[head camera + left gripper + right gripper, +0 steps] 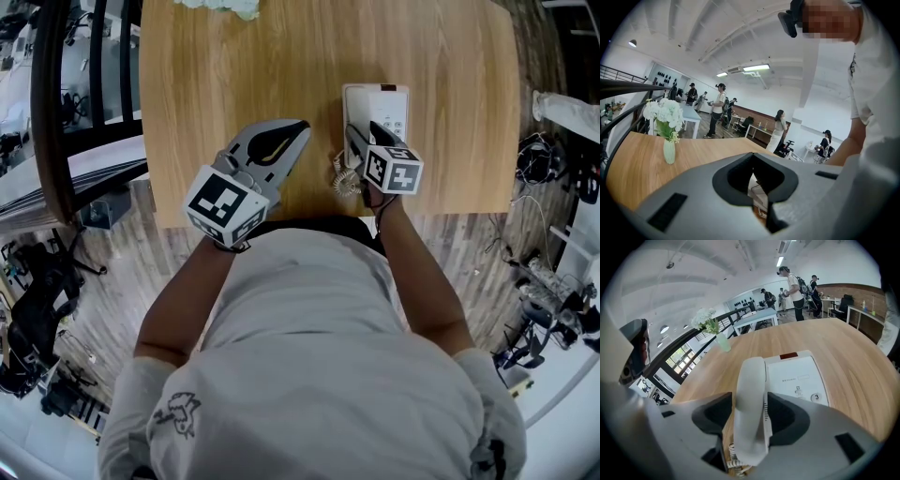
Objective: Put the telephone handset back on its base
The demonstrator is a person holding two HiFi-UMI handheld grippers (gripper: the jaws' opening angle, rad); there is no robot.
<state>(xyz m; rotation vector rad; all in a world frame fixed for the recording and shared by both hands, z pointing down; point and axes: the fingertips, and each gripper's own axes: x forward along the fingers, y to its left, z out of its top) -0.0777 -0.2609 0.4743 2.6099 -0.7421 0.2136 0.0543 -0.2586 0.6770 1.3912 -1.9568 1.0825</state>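
Observation:
The white telephone base (389,103) lies on the wooden table (234,75), near its front edge. In the right gripper view the white handset (750,399) lies lengthwise along the left side of the base (799,376), and its coiled cord (733,453) hangs at the near end. My right gripper (750,414) straddles the handset with a thin gap showing on each side, so it is open. In the head view that gripper (366,131) covers most of the handset. My left gripper (302,127) hovers to the left of the phone, shut and holding nothing.
A pale green vase of white flowers (669,150) stands at the table's far end. The coiled cord (345,176) lies by the front edge. A black railing (56,103) runs along the left. People stand and walk in the room beyond.

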